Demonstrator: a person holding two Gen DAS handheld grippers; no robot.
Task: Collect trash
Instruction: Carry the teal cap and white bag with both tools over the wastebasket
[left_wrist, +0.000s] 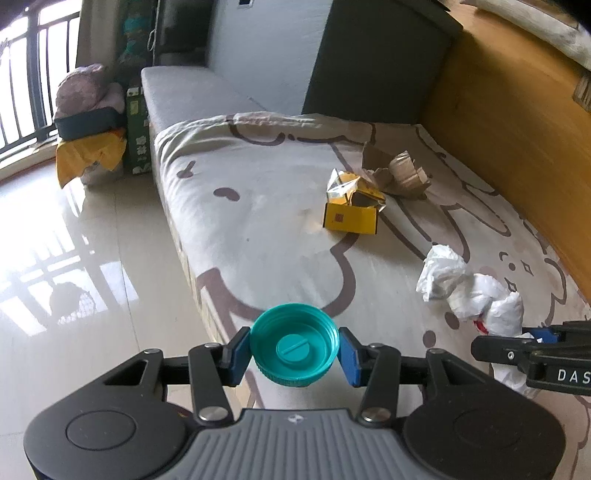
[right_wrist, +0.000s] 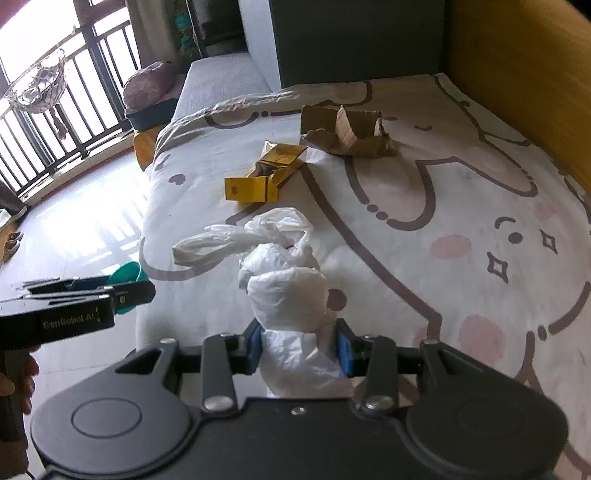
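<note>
Left gripper (left_wrist: 294, 355) jaws clamped, right gripper (right_wrist: 300, 347) jaws clamped, both angled downward

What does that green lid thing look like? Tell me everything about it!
The teal cap is a round plastic screw lid, ridged around its outer rim. Its open hollow side faces up, showing a raised disc in the middle. The left gripper pinches it between two blue pads, one on each side, holding it above the edge of the bed.

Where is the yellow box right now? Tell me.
The yellow box lies crushed on the bed sheet, mid-frame in both wrist views, just in front of the torn brown cardboard and beyond the white plastic bag.
</note>
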